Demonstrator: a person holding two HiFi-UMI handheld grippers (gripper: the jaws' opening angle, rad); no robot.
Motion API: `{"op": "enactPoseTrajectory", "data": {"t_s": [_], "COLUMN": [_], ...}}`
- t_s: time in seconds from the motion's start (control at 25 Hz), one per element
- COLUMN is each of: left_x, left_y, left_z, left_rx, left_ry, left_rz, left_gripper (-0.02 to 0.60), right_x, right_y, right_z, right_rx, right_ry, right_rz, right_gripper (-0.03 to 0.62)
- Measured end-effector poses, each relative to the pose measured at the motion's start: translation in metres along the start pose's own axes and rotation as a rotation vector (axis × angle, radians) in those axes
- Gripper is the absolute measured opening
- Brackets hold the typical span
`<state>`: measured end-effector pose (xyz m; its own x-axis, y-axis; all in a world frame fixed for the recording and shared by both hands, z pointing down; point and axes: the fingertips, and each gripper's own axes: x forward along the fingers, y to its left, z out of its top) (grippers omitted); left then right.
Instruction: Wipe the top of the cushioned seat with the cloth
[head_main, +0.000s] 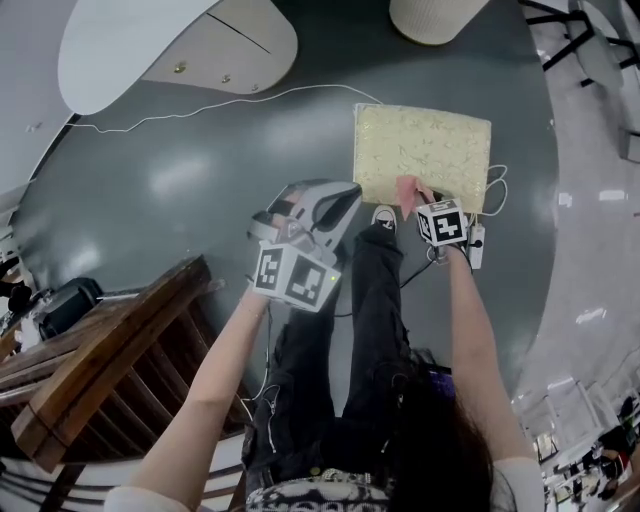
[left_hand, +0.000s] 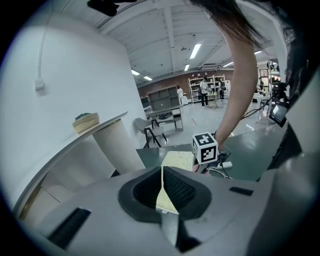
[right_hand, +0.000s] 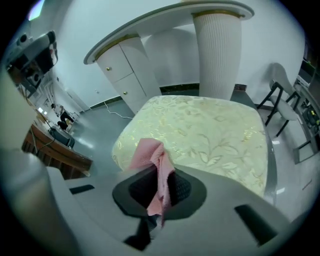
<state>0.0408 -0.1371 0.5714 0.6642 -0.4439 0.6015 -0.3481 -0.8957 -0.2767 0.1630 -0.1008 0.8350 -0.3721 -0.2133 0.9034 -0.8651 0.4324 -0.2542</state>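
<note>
The cushioned seat (head_main: 422, 152) is a square pale-yellow floral cushion standing on the dark floor; it also fills the right gripper view (right_hand: 210, 132). A pink cloth (head_main: 408, 192) lies at the seat's near edge, pinched in my right gripper (head_main: 418, 205). In the right gripper view the pink cloth (right_hand: 156, 167) hangs folded between the closed jaws of my right gripper (right_hand: 161, 186). My left gripper (head_main: 318, 212) hovers left of the seat, above the floor, with its jaws closed and empty (left_hand: 162, 187). The seat (left_hand: 177, 161) shows beyond it.
A white counter (head_main: 170, 45) on a ribbed white pillar (right_hand: 216, 50) stands beyond the seat. A white cable (head_main: 230, 105) runs across the floor, and a power strip (head_main: 477, 246) lies beside the seat. A wooden chair (head_main: 110, 370) stands at my left.
</note>
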Motion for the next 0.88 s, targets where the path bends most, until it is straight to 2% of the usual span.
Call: {"op": "enactPoseTrajectory", "data": {"t_s": [0.36,0.52,0.68,0.88], "left_x": [0.033,0.046,0.053,0.053], "left_y": [-0.022,-0.033,-0.037,-0.034], "left_z": [0.031,0.04,0.049,0.064], "left_rx": [0.044,0.06,0.074,0.086], "left_ry": [-0.021,-0.022,-0.024,-0.023], "left_rz": [-0.065,-0.092,-0.108,-0.098], "left_gripper": [0.011,0.011,0.011,0.011], "right_x": [-0.05,-0.066,-0.08,-0.099], "right_y": [-0.113,-0.148,-0.169,-0.17], "right_z": [-0.046,-0.068,-0.084,-0.081], "right_rx": [0.159,0.222,0.26,0.278], "right_ry": [-0.007,0.001,0.008,-0.019], "right_rz": [-0.157,-0.204,-0.231,-0.225], "right_gripper": [0.011,0.011,0.01,0.011]}}
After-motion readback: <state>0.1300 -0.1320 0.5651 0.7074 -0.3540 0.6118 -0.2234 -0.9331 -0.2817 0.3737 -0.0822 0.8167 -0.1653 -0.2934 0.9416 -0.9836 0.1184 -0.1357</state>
